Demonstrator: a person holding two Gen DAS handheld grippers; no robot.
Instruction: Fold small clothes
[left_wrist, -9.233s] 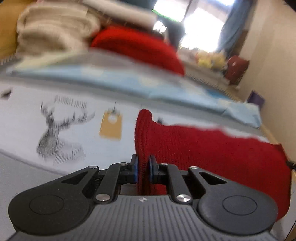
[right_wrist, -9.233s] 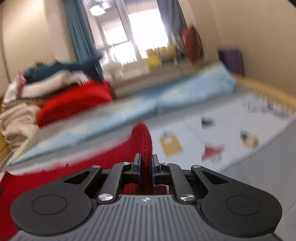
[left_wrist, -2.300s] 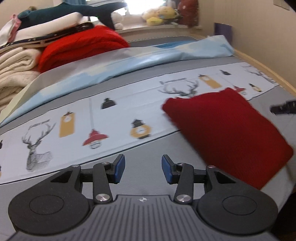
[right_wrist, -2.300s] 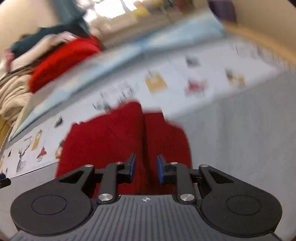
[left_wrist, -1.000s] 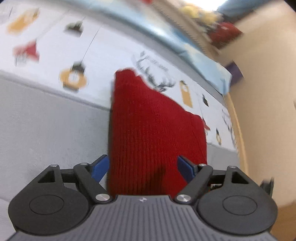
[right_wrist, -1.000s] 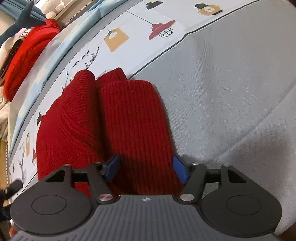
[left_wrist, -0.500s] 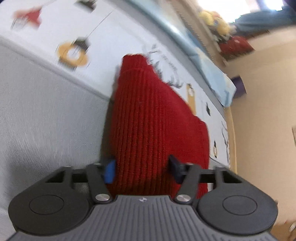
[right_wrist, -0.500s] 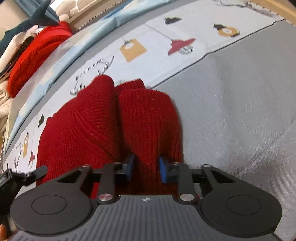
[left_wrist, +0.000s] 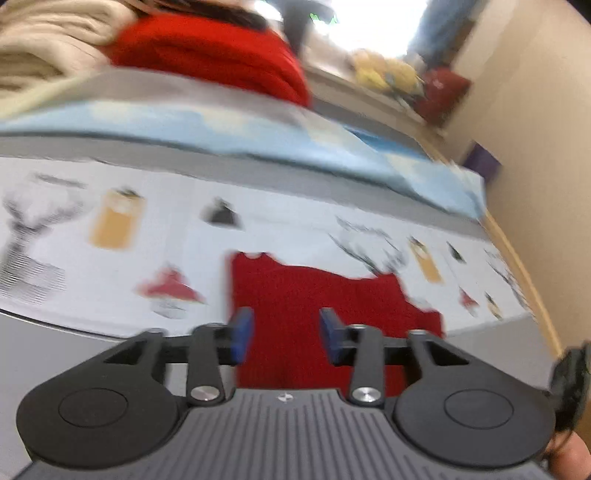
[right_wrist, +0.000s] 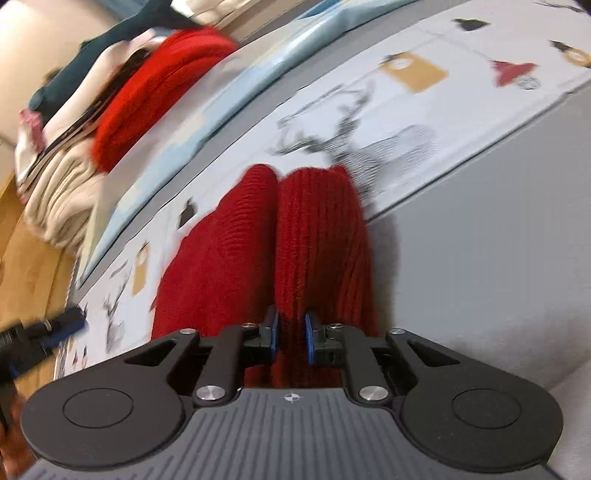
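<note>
Printed bedsheet (right_wrist: 480, 122) carries red knit garment (right_wrist: 317, 236); right hand-held gripper (right_wrist: 291, 334) pinches its fold, jaws opening; left hand-held gripper (left_wrist: 284, 332) opening, garment between jaws.

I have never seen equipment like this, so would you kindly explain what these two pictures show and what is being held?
There is no robot arm here: a person holds a hand-held two-finger gripper in each hand, and a fisheye camera on each looks forward along its fingers. The black part with blue pads at the bottom of each picture is that tool.

The left wrist view shows the left gripper. Its fingers are opening; the folded dark red knitted garment lies between them, and motion blur hides whether the pads touch it.

The right wrist view shows the right gripper, its fingers opening slightly yet pressed on a fold of the same garment.

The garment rests on a bedsheet, grey with a white band printed with deer and lanterns. Behind it is a pile of folded laundry, with a bright red knit and cream pieces.
</note>
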